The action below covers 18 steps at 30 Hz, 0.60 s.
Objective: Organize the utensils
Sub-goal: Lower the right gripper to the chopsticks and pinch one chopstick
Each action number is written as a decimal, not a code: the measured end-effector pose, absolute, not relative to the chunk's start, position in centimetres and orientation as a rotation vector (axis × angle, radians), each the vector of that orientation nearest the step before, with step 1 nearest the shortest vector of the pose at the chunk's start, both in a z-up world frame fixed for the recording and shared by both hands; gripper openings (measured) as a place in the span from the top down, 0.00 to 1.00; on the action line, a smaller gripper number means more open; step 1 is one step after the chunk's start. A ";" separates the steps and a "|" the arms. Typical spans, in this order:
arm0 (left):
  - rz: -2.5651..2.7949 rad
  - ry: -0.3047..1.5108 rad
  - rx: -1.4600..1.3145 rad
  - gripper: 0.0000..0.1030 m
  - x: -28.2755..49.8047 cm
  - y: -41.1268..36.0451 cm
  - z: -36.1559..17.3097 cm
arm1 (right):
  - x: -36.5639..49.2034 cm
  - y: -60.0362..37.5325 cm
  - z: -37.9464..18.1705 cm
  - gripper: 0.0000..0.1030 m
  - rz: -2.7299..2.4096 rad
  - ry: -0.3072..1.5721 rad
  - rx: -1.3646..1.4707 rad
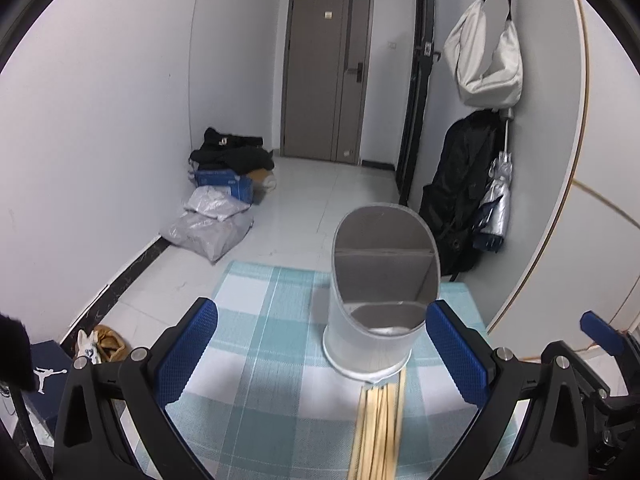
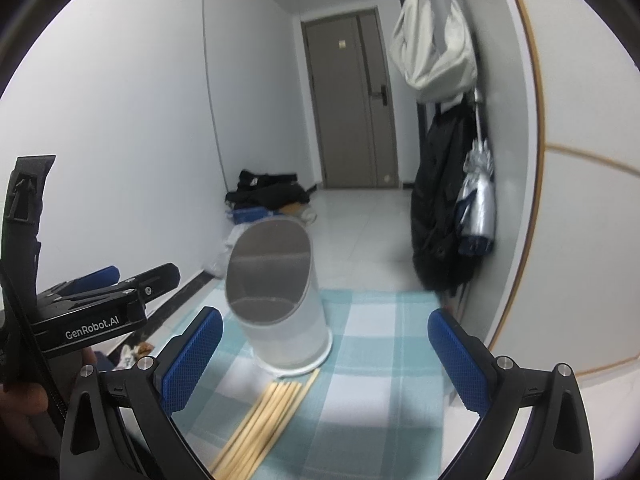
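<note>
Here, a bunch of wooden chopsticks (image 1: pixel 378 432) lies flat on the checked cloth (image 1: pixel 256 312) that covers the tabletop, close to its near edge, with the far tips touching or almost touching the foot of the grey holder (image 1: pixel 372 312). They look thin, light and stiff, and smooth enough to slide or roll, so I think a squeeze across the middle of the bundle would hold best; a grab near one end might let them fan out or tip. They lie tight side by side, so picking just one could be fiddly. The holder stands upright toward the far right part of the tabletop. It has a slanted open top and walls inside that split it into a few pockets, all looking empty. It seems light and could tip or scoot if the sticks bump its rim. The left gripper (image 1: pixel 322 360) hangs over the cloth with its blue pads spread wide and nothing between them. The right gripper (image 2: pixel 326 354) is the same, spread wide and holding nothing, with the sticks (image 2: pixel 264 424) just ahead of it. Behind the table are a door (image 1: pixel 326 76), bags on the floor (image 1: pixel 212 220) and a white bag (image 1: pixel 484 48) hanging on the wall.
</note>
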<state>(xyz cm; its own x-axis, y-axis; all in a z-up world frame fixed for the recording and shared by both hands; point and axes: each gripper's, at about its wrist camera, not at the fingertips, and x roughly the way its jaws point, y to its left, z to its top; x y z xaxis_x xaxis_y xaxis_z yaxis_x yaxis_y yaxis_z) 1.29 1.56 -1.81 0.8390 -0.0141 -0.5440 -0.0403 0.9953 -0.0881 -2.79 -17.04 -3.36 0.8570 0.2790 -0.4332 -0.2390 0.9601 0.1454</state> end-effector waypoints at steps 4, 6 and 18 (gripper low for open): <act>0.024 0.651 -0.094 0.01 2.3 2.0 -3.2 | -0.9 -16.5 -5.1 0.00 0.290 0.593 0.095; 0.030 0.700 -0.082 0.01 2.7 2.3 -4.1 | 0.3 -16.3 -6.4 0.01 0.295 0.668 0.101; -0.001 0.996 -0.101 0.01 4.6 4.7 -8.9 | 6.0 -14.2 -15.5 0.32 0.272 1.053 0.099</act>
<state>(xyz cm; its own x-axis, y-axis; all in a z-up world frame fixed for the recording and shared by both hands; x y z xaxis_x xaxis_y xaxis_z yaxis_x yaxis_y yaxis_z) 4.64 4.73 -8.91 0.5443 -0.0470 -0.8376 -0.0450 0.9954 -0.0851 6.05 -14.15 -15.47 0.4654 0.2685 -0.8434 -0.1738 0.9621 0.2103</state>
